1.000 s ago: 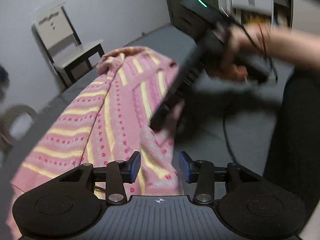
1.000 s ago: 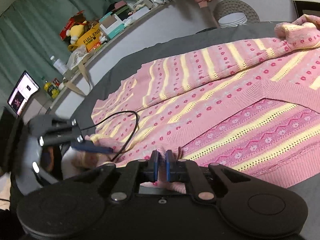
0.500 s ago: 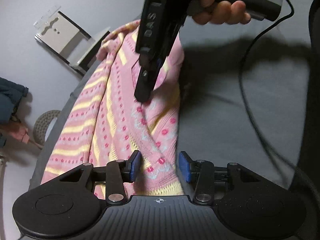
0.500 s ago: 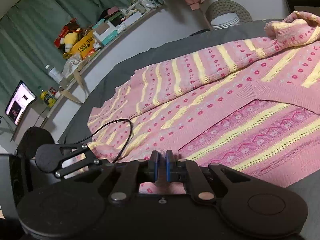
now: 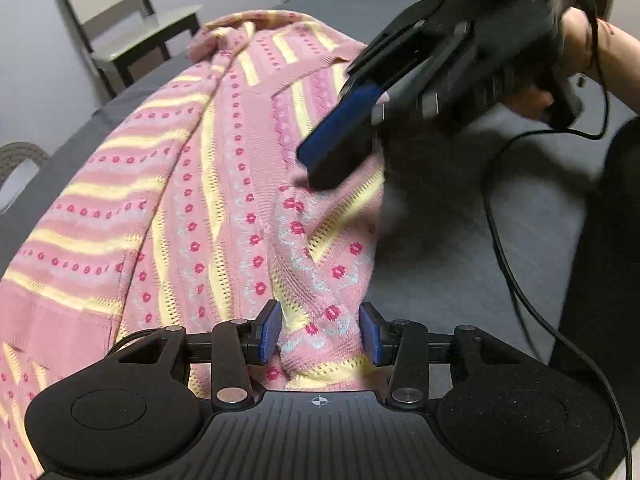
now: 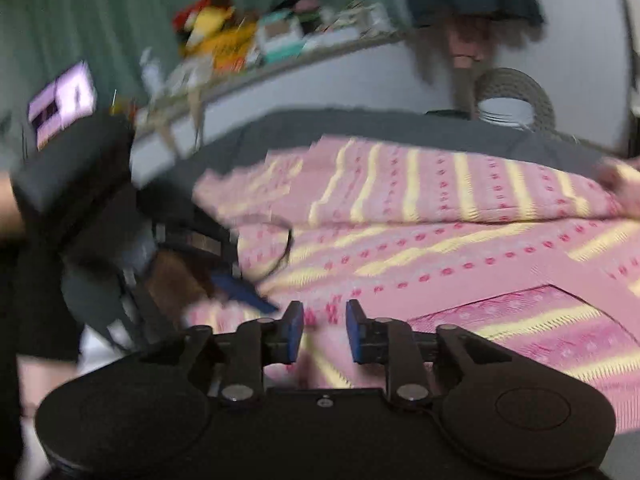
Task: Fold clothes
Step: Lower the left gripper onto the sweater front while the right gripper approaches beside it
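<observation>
A pink knitted sweater point(image 5: 208, 184) with yellow stripes and red dots lies spread on a grey bed point(image 5: 460, 240). My left gripper point(image 5: 320, 332) is open, with a raised fold of the sweater's edge sitting between its blue pads. My right gripper point(image 6: 324, 330) is open just above the sweater point(image 6: 440, 248), nothing pinched between its pads. In the left wrist view the right gripper point(image 5: 316, 164), held by a hand point(image 5: 576, 40), hovers over the same sweater edge further along. The right wrist view is motion-blurred; the left gripper point(image 6: 244, 292) shows at its left.
A black cable point(image 5: 516, 280) trails over the grey bed on the right. A chair point(image 5: 132, 36) and a woven basket point(image 5: 20, 160) stand beyond the bed. A cluttered shelf point(image 6: 256, 40), a lit screen point(image 6: 60, 104) and another basket point(image 6: 512, 96) lie behind.
My right gripper was shut on the sweater's edge and has opened and let go. It has swung quickly, blurring its view. The left gripper stays open around the fold.
</observation>
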